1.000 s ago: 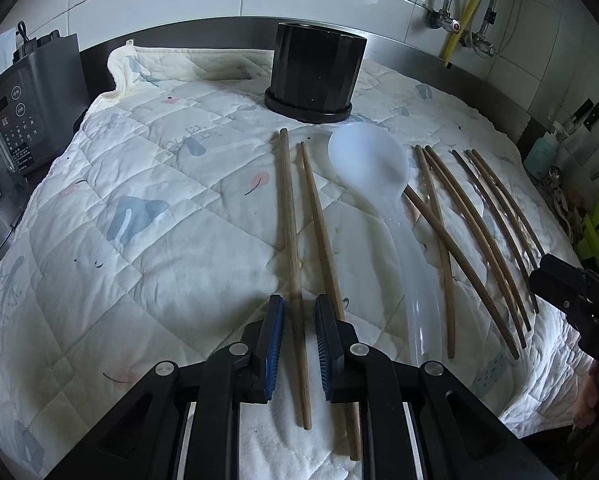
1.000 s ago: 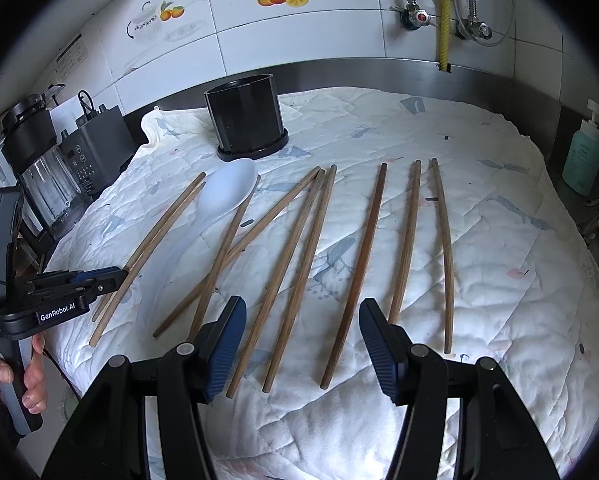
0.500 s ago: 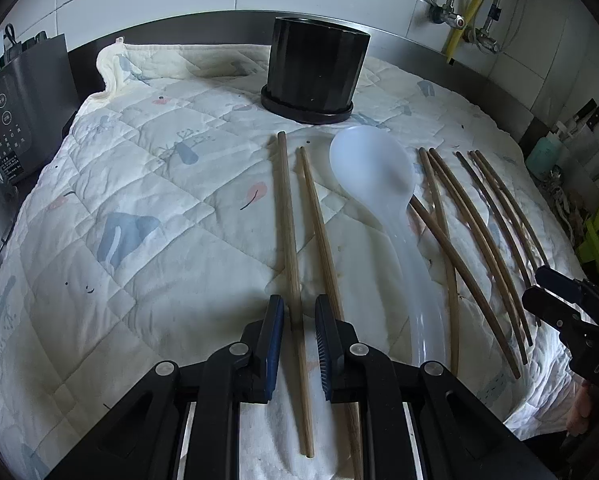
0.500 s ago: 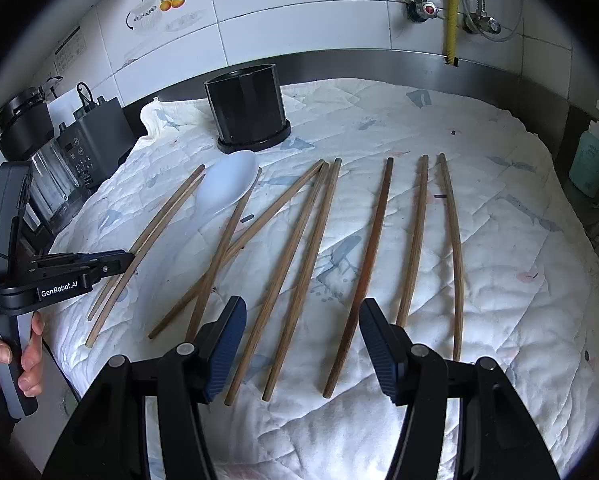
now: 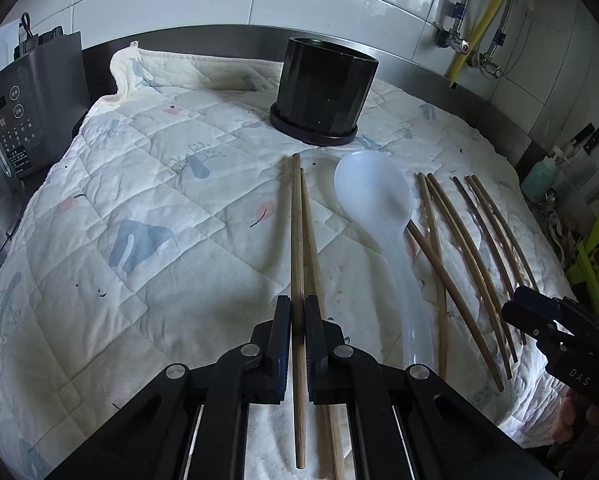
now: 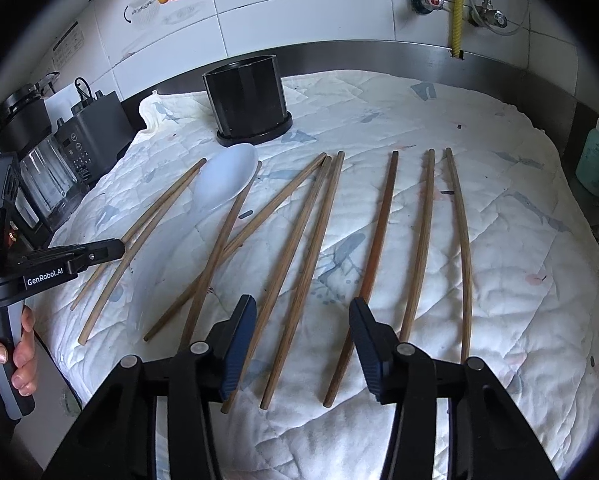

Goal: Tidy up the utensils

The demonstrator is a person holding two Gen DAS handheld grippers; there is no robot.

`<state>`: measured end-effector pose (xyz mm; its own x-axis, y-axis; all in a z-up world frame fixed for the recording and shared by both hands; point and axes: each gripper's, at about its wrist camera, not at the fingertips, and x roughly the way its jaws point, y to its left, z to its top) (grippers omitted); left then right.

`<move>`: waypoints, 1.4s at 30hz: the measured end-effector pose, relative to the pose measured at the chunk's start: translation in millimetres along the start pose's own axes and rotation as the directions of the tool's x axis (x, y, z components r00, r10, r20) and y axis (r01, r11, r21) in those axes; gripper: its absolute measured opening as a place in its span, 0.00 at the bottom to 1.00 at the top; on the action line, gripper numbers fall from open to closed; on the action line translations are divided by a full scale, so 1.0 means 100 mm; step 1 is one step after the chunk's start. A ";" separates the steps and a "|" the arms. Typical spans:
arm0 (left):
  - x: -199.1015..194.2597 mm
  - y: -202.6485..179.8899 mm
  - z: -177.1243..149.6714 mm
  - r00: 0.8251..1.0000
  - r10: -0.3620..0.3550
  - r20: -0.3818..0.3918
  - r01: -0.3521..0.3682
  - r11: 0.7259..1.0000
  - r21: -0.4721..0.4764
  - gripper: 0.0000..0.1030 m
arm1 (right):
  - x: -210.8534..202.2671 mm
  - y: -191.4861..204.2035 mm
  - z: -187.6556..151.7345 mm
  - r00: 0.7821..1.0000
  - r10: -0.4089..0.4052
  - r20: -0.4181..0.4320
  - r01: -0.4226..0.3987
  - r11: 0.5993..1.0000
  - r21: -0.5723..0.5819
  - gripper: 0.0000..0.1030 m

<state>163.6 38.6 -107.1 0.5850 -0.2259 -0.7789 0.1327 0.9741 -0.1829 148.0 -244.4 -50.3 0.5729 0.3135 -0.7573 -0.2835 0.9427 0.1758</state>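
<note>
Between tool [image 5: 296,312] pads: chopstick [image 5: 297,240] lengthwise

Wooden chopsticks [image 5: 297,240], quilted cloth [image 5: 139,200], translucent plastic spoon [image 5: 373,196].

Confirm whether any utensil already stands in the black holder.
No. In the right wrist view the black holder shows nothing standing in it; the chopsticks and white spoon lie on the quilted cloth.

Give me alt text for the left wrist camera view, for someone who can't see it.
The left gripper is shut on one wooden chopstick lying on a quilted cloth. Beside it lie another chopstick, a white plastic spoon and more chopsticks, with a black holder behind. The right gripper shows at the right edge.
</note>
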 end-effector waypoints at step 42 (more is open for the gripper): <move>-0.79 -0.07 0.54 0.976 0.008 0.219 -0.008 1.000 -0.004 0.06 | -0.02 0.20 -0.22 1.000 0.007 -0.012 -0.007 1.000 -0.013 0.33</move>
<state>159.6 49.8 -12.1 0.7468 -0.2115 -0.6305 0.1248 0.9758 -0.1795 124.1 -228.7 -59.3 0.5619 0.3188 -0.7633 -0.2976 0.9389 0.1731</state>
